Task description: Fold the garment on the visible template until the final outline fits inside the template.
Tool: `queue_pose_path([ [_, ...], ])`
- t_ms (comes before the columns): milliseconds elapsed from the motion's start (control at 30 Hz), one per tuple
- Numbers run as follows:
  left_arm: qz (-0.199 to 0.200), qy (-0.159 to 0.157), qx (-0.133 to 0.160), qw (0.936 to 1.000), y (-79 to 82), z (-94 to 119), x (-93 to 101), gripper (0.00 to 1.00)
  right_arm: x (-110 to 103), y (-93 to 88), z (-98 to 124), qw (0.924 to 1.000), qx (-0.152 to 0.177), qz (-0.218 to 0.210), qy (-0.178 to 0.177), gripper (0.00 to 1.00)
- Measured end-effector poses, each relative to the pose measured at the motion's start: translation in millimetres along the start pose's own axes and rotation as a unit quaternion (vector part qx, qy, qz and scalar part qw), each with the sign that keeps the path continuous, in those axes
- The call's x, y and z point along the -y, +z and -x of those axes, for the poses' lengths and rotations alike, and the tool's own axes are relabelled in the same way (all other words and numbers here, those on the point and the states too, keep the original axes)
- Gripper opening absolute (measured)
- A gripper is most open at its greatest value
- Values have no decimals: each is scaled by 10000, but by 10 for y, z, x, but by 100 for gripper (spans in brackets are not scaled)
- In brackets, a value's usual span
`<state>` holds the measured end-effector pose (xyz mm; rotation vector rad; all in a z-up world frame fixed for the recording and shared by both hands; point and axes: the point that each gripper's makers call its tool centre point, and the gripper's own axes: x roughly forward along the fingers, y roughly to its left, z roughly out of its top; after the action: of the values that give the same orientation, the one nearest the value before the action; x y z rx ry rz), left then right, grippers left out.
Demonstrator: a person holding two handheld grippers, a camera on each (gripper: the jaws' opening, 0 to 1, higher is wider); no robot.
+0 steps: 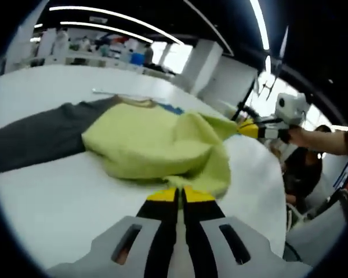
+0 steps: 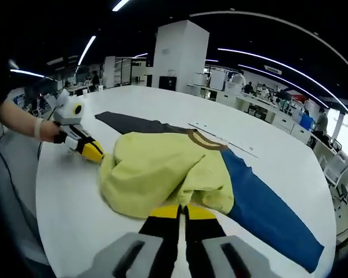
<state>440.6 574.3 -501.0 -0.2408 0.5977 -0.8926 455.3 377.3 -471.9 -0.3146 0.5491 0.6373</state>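
I am partway through a fold. Going left to right in the right gripper view: my left gripper sits at the left edge of the yellow-green shirt, its yellow tips at the fabric; whether it has cloth clamped I cannot tell from here. The shirt lies bunched on the white table, over a template whose dark grey part runs out behind it and whose blue part runs out to the right. My right gripper has its jaws pressed together at the near hem, seemingly pinching it. In the left gripper view the left jaws are likewise closed at the shirt's edge. Next, I judge, both edges must be carried inward and laid flat. I see no containers.
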Motion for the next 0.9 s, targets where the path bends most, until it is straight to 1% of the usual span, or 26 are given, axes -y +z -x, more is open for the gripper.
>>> queue_pose_path([
  [33, -136, -31, 112, 9998, 98, 19, 43, 0, 2, -2, 0, 10000, -6, -1, -3, 0],
  [100, -200, -95, 198, 9996, 223, 39, 99, 0, 10, -6, -2, 10000, -12, 5, -11, 0],
  [167, -314, -261, 313, 9987, 433, 41, 198, 0, 18, -11, -3, 10000, -22, 8, -19, 0],
  [200, -368, -290, 333, 9983, 491, 30, 215, 0, 21, -13, -5, 10000, -24, 7, -19, 0],
  [233, -447, -291, 298, 9981, 567, -7, 221, 0, 28, -20, -8, 10000, -33, -1, -24, 0],
  [267, -530, -291, 271, 9978, 606, -34, 222, 0, 32, -26, -13, 10000, -40, -7, -29, 0],
  [300, -620, -342, 254, 9972, 674, -83, 238, 0, 35, -33, -17, 10000, -49, -10, -33, 0],
  [333, -639, -359, 248, 9970, 694, -100, 243, 0, 38, -39, -21, 10000, -57, -14, -39, 0],
  [400, -694, -406, 188, 9966, 783, -247, 214, 0, 33, -49, -27, 10000, -71, -28, -37, 0],
  [433, -738, -408, 161, 9963, 788, -273, 206, 0, 29, -54, -29, 10000, -77, -32, -35, 0],
  [467, -757, -386, 33, 9964, 795, -359, 169, 0, 24, -60, -34, 10000, -84, -21, -33, 0],
  [533, -857, -436, -53, 9954, 831, -494, 154, 0, 24, -80, -43, 9999, -117, -8, -34, 0],
  [567, -803, -506, -256, 9952, 814, -580, 159, 0, 23, -87, -43, 9999, -131, 21, -36, 0],
  [600, -861, -526, -265, 9945, 837, -644, 160, 0, 25, -92, -45, 9999, -140, 27, -40, 0],
  [633, -877, -579, -403, 9936, 822, -721, 170, 0, 33, -100, -45, 9999, -137, 11, -46, 0],
  [667, -905, -595, -424, 9932, 826, -771, 177, 0, 37, -101, -45, 9999, -135, -5, -53, 0],
  [700, -924, -691, -506, 9920, 812, -843, 200, 0, 49, -100, -42, 9999, -130, -21, -70, 0],
  [733, -906, -716, -529, 9919, 808, -869, 206, 0, 57, -102, -39, 9999, -128, -28, -79, 0],
  [767, -885, -745, -577, 9916, 799, -943, 208, 0, 65, -108, -37, 9999, -134, -44, -83, 0],
  [900, -842, -845, -823, 9894, 716, -1113, 237, 0, 94, -119, -28, 9998, -138, -77, -117, 0],
])
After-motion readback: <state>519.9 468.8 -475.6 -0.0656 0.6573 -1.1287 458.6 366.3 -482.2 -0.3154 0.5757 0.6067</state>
